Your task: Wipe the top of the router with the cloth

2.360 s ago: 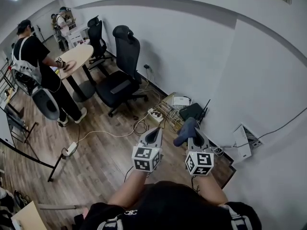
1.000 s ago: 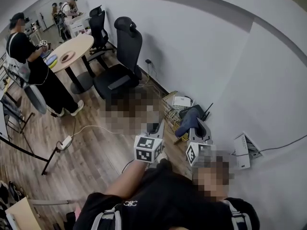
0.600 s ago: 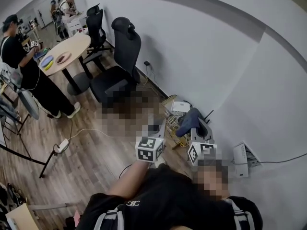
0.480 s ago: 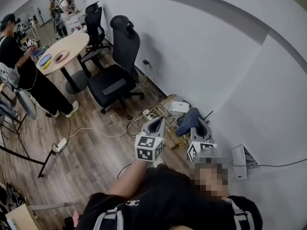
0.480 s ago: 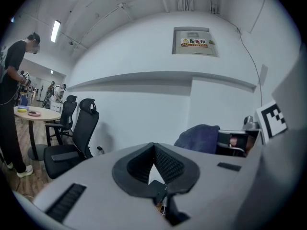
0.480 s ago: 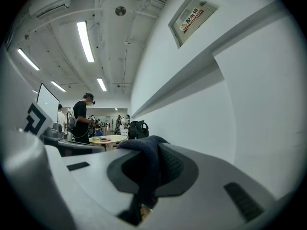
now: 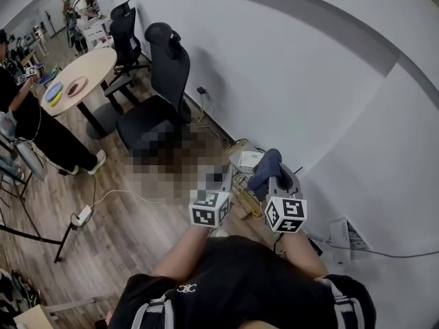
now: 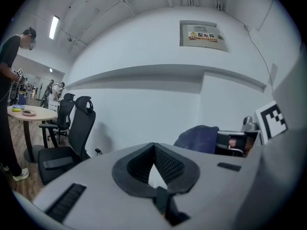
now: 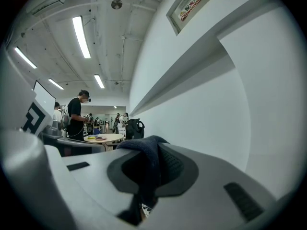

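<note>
Against the far wall we see a wire basket (image 7: 239,181) on the floor holding a white box (image 7: 249,159). Just right of it, our right gripper (image 9: 152,146) clamps the dark blue cloth (image 9: 138,146), which bunches over both jaw tips. Our left gripper (image 8: 154,146) is closed on nothing.

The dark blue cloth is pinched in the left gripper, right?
No: the dark blue cloth is pinched in the right gripper, as the right gripper view shows. The left gripper has its jaws together on nothing.
</note>
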`<action>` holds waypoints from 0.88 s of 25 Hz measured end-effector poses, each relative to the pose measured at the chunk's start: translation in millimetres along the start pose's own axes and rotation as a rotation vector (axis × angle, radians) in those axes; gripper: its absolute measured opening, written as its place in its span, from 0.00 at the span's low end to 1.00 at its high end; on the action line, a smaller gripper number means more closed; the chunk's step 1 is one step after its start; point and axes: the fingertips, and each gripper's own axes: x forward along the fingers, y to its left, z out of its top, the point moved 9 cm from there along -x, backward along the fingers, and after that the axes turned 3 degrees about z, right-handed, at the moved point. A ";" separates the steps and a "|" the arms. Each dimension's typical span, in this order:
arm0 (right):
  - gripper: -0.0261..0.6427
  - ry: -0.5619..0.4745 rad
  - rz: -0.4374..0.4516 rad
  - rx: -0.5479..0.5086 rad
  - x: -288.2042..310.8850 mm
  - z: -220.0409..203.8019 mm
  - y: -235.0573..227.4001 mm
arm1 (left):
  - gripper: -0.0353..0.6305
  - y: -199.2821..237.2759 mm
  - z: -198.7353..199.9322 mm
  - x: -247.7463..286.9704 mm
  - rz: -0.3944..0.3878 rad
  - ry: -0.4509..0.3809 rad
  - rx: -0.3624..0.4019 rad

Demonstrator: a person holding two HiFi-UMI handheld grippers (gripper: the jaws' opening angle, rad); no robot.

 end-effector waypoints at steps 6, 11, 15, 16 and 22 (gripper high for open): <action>0.06 -0.003 -0.013 -0.008 52.6 4.0 -17.6 | 0.05 24.2 12.8 43.8 0.006 0.000 -0.002; 0.06 0.012 -0.020 -0.056 85.8 0.4 -24.4 | 0.05 47.1 11.9 60.4 0.033 0.004 -0.030; 0.06 0.025 -0.013 -0.084 113.3 0.8 -26.0 | 0.05 69.3 7.6 64.4 0.077 0.012 -0.074; 0.06 0.031 -0.010 -0.092 118.4 1.2 -25.7 | 0.05 73.8 5.7 63.7 0.087 0.016 -0.085; 0.06 0.061 -0.009 -0.092 139.9 -0.8 -34.3 | 0.05 89.2 -5.7 67.3 0.130 0.047 -0.140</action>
